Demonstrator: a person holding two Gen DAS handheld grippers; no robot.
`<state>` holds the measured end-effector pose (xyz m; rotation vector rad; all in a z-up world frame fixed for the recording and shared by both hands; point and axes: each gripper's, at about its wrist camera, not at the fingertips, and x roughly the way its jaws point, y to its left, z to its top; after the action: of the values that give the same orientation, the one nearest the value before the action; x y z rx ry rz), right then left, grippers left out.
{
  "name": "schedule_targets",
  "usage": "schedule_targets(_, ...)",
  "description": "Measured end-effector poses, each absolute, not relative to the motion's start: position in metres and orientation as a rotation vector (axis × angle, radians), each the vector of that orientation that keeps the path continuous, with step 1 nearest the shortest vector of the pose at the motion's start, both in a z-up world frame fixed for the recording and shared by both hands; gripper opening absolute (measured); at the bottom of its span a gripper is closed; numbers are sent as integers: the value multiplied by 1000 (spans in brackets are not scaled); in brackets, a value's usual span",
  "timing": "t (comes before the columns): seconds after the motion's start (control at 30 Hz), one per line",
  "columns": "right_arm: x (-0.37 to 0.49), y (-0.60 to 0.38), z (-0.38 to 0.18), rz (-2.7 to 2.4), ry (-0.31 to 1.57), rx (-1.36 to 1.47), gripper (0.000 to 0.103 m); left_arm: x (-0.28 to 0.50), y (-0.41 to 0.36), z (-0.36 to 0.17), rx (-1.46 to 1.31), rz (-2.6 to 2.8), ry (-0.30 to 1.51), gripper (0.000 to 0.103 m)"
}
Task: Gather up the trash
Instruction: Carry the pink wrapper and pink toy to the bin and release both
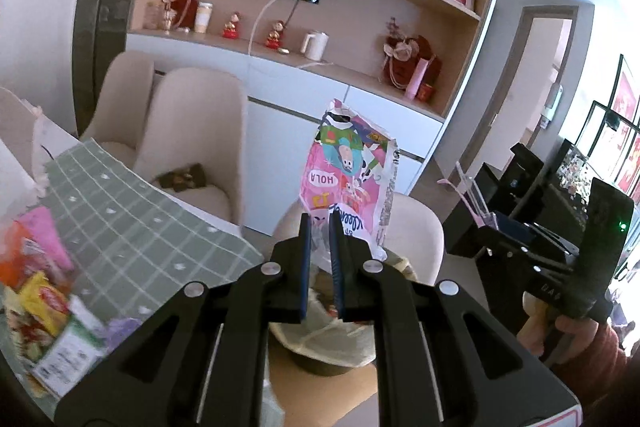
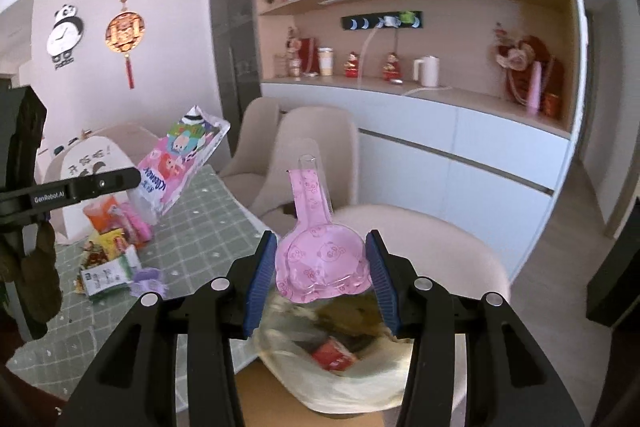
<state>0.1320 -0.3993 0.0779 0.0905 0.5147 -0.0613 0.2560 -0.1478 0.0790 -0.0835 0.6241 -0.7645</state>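
Pinching tissue wrapper (image 1: 352, 183), left tongs (image 1: 320, 227); right tongs (image 2: 322, 263) gripping pink blister pack (image 2: 320, 259), above bin bag (image 2: 340, 383) rim.

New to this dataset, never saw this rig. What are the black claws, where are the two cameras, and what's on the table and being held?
No robot: a person carries a handheld two-finger gripper in each hand, with a fisheye camera on each looking along its fingers. In the left wrist view, the left gripper is shut on a pink tissue wrapper. In the right wrist view, the right gripper clamps a pink plastic package above a trash bin lined with a yellowish bag. A pile of wrappers lies on the green checked tablecloth.
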Motion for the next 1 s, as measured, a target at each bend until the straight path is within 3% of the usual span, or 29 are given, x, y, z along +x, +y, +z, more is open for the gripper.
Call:
schedule_targets(0.83,140,-518,0,-123,599,258,44,292,-297,-73,-19,-753,980,9)
schedule_targets(1.0,154,-519,-11,-100,628,267,44,296,-300,-85,-46,-734,1031,28)
